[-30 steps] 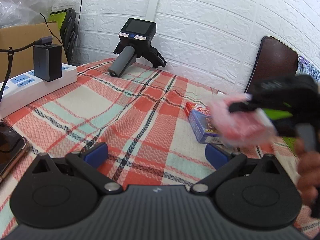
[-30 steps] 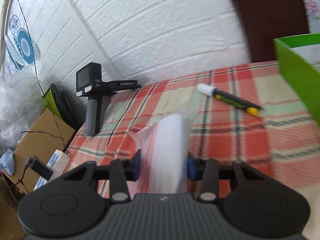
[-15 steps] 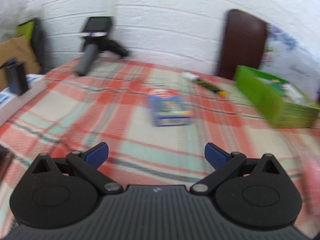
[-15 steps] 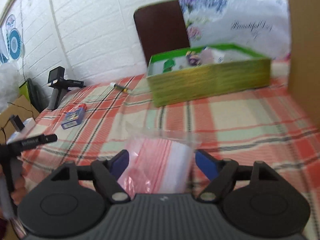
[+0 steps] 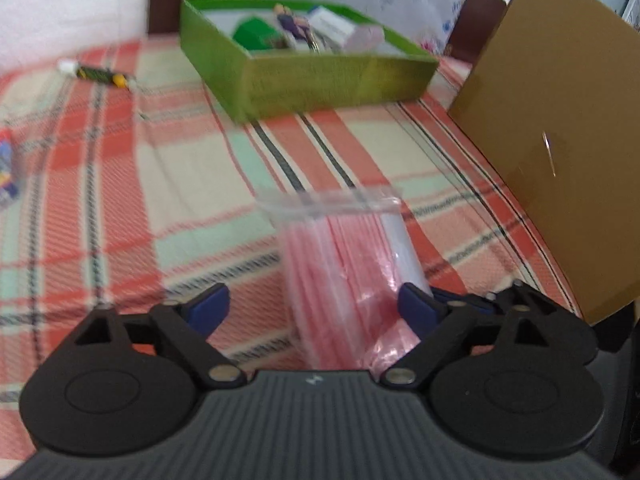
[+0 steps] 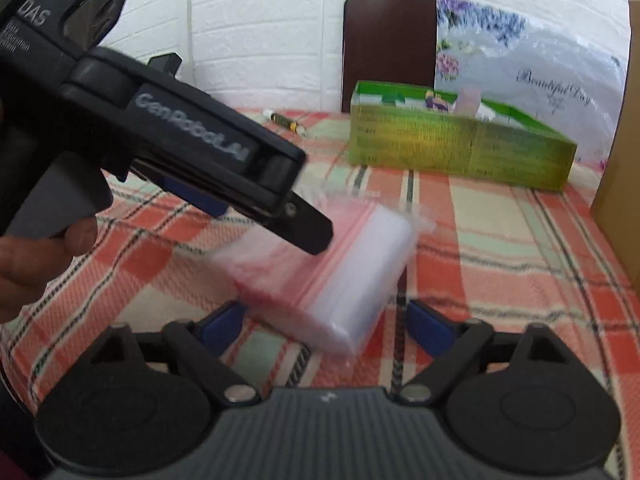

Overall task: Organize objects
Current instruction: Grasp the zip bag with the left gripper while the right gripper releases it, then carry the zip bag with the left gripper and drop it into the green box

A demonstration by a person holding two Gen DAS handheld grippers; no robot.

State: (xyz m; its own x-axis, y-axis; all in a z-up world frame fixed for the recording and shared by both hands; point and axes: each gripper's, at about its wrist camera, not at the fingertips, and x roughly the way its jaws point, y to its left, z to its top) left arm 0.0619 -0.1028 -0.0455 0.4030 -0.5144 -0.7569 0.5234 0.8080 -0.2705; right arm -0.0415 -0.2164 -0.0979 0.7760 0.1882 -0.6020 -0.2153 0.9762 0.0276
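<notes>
A clear zip bag [image 5: 344, 256] stuffed with pink-edged bags sits between the blue pads of my left gripper [image 5: 312, 308]. Its jaws are closing: the right pad is at the bag's edge, the left pad stands clear of it. In the right wrist view the same bag [image 6: 340, 272] lies in the gap of my right gripper [image 6: 326, 324], whose jaws are opening and do not press on it. The left gripper [image 6: 296, 224], held by a hand [image 6: 36, 256], reaches over the bag from the left. I cannot tell whether the bag rests on the checked cloth [image 5: 120, 200].
A green box [image 5: 340, 76] with several small items stands at the back. A marker pen [image 5: 100, 74] lies left of it, and a blue card pack [image 5: 6, 176] is at the left edge. A brown cardboard sheet [image 5: 560, 140] stands upright on the right. A chair back [image 6: 388, 44] is behind.
The right gripper carried the bag toward the green box and its jaws spread off it. The left gripper swung round to the right and now has the bag between its narrowing jaws.
</notes>
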